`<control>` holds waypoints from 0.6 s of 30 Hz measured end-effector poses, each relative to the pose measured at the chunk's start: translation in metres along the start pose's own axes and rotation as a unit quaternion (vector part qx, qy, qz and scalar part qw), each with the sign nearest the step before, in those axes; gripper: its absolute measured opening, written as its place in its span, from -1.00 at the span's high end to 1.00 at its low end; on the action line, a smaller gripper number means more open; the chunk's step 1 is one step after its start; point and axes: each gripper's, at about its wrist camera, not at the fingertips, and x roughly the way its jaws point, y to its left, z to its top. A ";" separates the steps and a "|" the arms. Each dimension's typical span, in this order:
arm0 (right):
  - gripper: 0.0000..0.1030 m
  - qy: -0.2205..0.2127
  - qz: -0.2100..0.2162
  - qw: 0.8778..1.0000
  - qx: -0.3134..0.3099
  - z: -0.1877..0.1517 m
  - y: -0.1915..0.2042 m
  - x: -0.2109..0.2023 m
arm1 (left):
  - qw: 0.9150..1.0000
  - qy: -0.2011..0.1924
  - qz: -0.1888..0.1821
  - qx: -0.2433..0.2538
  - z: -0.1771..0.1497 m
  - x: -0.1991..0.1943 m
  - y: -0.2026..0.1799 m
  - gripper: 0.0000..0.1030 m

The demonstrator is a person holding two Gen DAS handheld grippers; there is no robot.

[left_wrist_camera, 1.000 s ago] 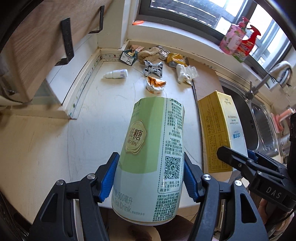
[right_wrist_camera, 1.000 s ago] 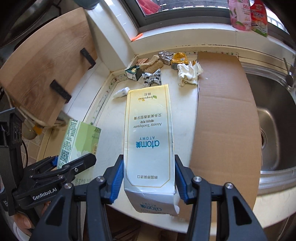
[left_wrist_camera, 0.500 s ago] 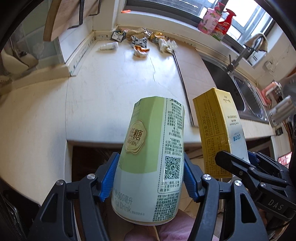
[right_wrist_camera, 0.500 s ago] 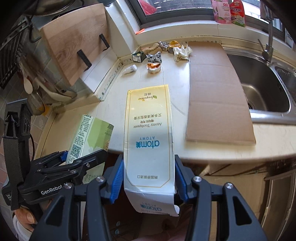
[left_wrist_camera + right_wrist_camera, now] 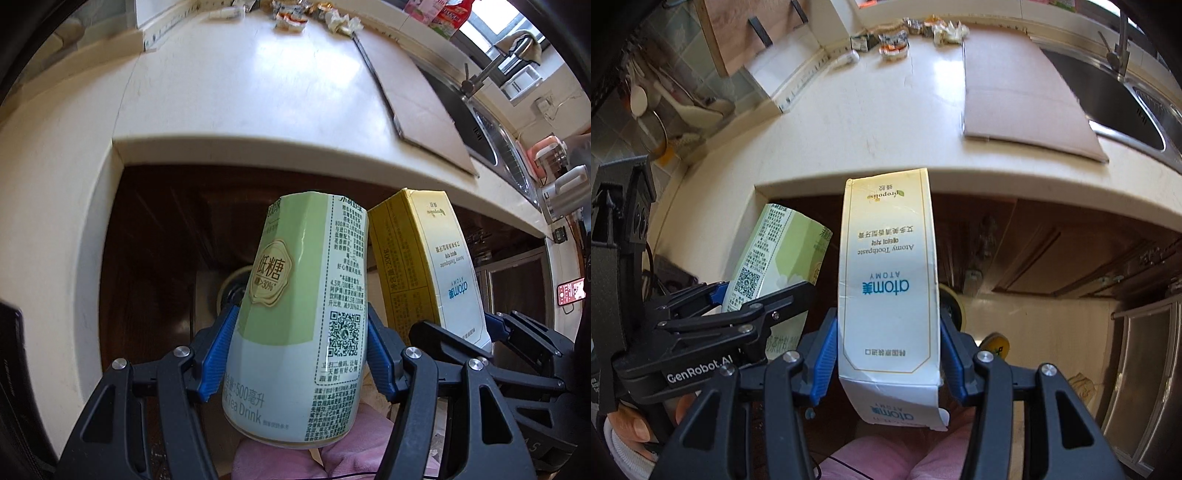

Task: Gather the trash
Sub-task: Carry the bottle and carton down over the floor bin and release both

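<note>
My left gripper (image 5: 301, 354) is shut on a green and white tea drink carton (image 5: 303, 314), held below the front edge of the cream countertop (image 5: 258, 92). My right gripper (image 5: 886, 354) is shut on a white and yellow Atomy toothpaste box (image 5: 890, 280), held just to the right of the carton. The box also shows in the left wrist view (image 5: 424, 266), and the carton in the right wrist view (image 5: 775, 254). Several wrappers and scraps of trash (image 5: 905, 33) lie at the far back of the counter.
A flat cardboard sheet (image 5: 1015, 92) lies on the counter next to the steel sink (image 5: 1115, 96) with its faucet (image 5: 1119, 48). A wooden cutting board (image 5: 746, 29) leans at the back left. Below the counter is a dark open cabinet space (image 5: 166, 240).
Both grippers have pulled back from the counter and dropped below its front edge, each still holding its item. The countertop now lies far ahead and above.
</note>
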 end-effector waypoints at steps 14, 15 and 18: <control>0.02 0.103 -0.022 0.994 0.002 -0.041 -0.036 0.108 | 0.996 0.071 0.020 -0.042 -0.037 0.120 0.028 -0.22; 0.02 0.109 -0.024 0.994 0.003 -0.042 -0.039 0.119 | 0.996 0.074 0.024 -0.044 -0.038 0.130 0.030 -0.22; 0.02 0.125 -0.030 0.992 0.003 -0.045 -0.051 0.152 | 0.995 0.080 0.040 -0.049 -0.042 0.162 0.041 -0.23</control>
